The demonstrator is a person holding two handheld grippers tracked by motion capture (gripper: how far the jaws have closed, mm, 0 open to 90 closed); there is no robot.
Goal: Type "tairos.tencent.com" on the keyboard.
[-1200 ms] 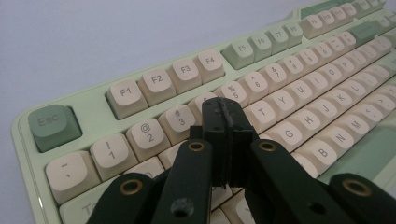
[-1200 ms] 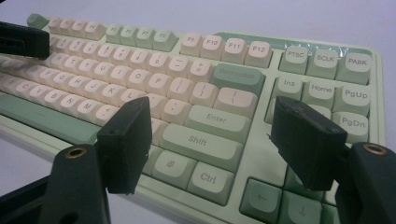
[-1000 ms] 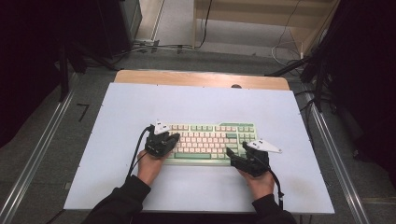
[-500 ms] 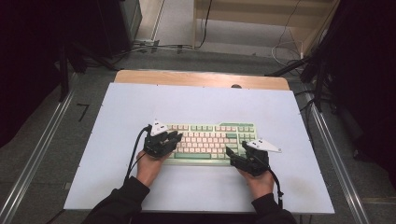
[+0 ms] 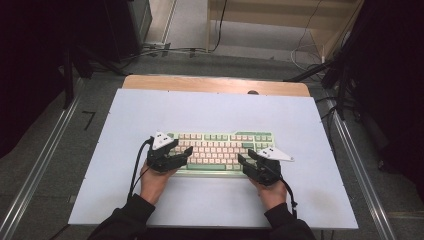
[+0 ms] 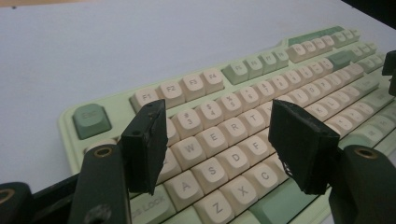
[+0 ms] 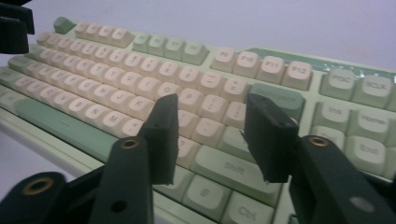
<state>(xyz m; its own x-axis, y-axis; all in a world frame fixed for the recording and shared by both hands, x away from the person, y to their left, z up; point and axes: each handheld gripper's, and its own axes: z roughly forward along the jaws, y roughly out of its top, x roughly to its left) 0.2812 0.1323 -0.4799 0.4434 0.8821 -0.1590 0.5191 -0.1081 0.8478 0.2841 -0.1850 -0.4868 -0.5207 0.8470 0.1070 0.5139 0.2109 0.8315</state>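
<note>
Two sets of fingers, left [image 5: 186, 151] just opening, right [image 5: 243, 159] just narrowing, both empty, hover over opposite ends of the keyboard [image 5: 220, 148], its length spanning between them.

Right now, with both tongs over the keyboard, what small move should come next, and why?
Probably a short dip of the left tongs onto a key. Their jaws have just been opening and stand apart above the W, E, S, D keys of the keyboard with nothing between them. The right tongs, jaws just closing but still apart with nothing between them, hover near the Shift key.
</note>
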